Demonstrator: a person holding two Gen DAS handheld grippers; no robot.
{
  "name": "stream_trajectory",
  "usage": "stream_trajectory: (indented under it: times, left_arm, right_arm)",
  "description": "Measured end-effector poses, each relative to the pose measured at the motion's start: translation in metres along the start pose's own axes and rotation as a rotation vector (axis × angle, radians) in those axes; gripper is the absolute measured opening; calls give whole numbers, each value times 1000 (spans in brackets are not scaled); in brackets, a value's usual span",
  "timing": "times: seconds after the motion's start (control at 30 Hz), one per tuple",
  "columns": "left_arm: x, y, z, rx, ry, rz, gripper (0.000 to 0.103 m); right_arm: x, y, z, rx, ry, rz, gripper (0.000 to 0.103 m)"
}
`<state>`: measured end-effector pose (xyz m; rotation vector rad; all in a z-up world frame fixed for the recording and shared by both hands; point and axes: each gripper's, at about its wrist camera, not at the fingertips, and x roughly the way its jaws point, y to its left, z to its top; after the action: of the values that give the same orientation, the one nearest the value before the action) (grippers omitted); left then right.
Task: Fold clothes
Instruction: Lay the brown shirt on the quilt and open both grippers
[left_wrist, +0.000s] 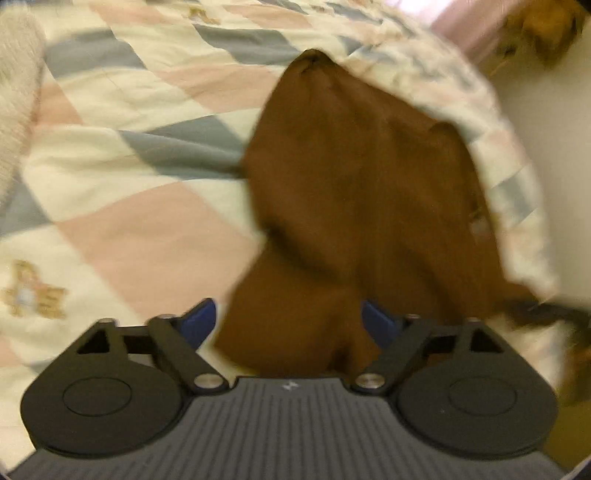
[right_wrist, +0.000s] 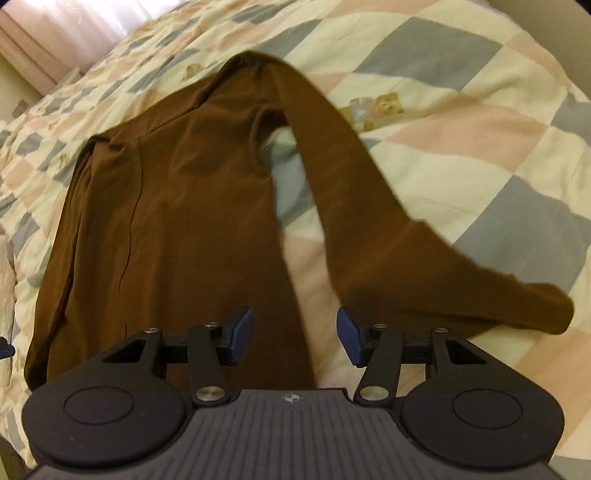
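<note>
- Grippers, nearest the lenses: the right gripper (right_wrist: 294, 336) stands with its blue-padded fingers (right_wrist: 242, 332) spread apart and nothing between them, poised over the lower edge of the garment; the left gripper (left_wrist: 288, 325) is likewise spread wide, with brown cloth bulging up in the gap. That view is blurred, so whether either pad touches the cloth cannot be told, but the jaws are not clamped on it.
- Garment, middle ground: the dark brown long-sleeved knit top (right_wrist: 177, 206) lies spread on the bed, body roughly flat with its hem toward the right gripper. One long sleeve (right_wrist: 369, 206) arcs away from the shoulder and ends in a cuff (right_wrist: 546, 310) out to the right, leaving a bare gap of quilt between sleeve and body.
- Handling, as judged: the fabric looks thin, soft and light, limp enough to sag and wrinkle, not fragile. A pinch through a doubled edge should hold best, such as the cuff, hem corner or shoulder seam; a single smooth layer may slip or drag the rest along.
- Support, far ground: a patchwork quilt of cream, pink and grey-blue squares (right_wrist: 480, 140) covers the bed. It is soft itself, so a low pinch risks catching quilt with cloth.
- Background, left view: the top (left_wrist: 351, 192) runs away from the lens toward the bed's edge.
</note>
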<state>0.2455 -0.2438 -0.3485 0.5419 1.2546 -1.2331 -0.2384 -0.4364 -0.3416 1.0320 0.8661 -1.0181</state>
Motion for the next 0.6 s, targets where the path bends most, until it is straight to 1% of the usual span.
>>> stream_trajectory:
  times: [0.03,0.07,0.1,0.13,0.17,0.2,0.4,0.47,0.5,0.53,0.57,0.6]
  left_arm:
    - [11,2,-5,12,18,20,83]
    - [23,7,-9,-9,33,-2,79]
    - [30,14,-12,-36,32,-35,57]
    - [37,18,-14,-57,29,-61,22]
    - [37,21,-9,-54,13,-48,9]
    - [24,26,1,-25,-23,19,8]
    - [-57,62,62,152,-238,418,9]
    - [-84,73,82,210,-310,551,22]
    - [-97,79,92,240,-346,617,53]
    - [-105,86,101,248,-360,660,69]
    - [-102,96,105,208,-329,651,68]
    - [-98,101,105,170,-301,627,63]
  right_arm:
    - [1,2,-3,-10,-2,-3,55]
    - [2,4,-5,-19,-5,-7,58]
    - [4,5,-8,-24,-8,-15,58]
    - [5,5,-10,-28,-12,-22,58]
    - [6,5,-13,-32,-15,-29,58]
    - [6,4,-18,-32,-17,-29,58]
    - [-3,10,-32,-81,-24,-22,58]
    - [-8,11,-36,-81,-32,-11,58]
    - [-10,11,-38,-73,-33,-1,58]
    - [-11,11,-41,-62,-34,14,58]
    - [-12,10,-43,-56,-37,24,58]
    - [-13,10,-46,-52,-40,28,58]
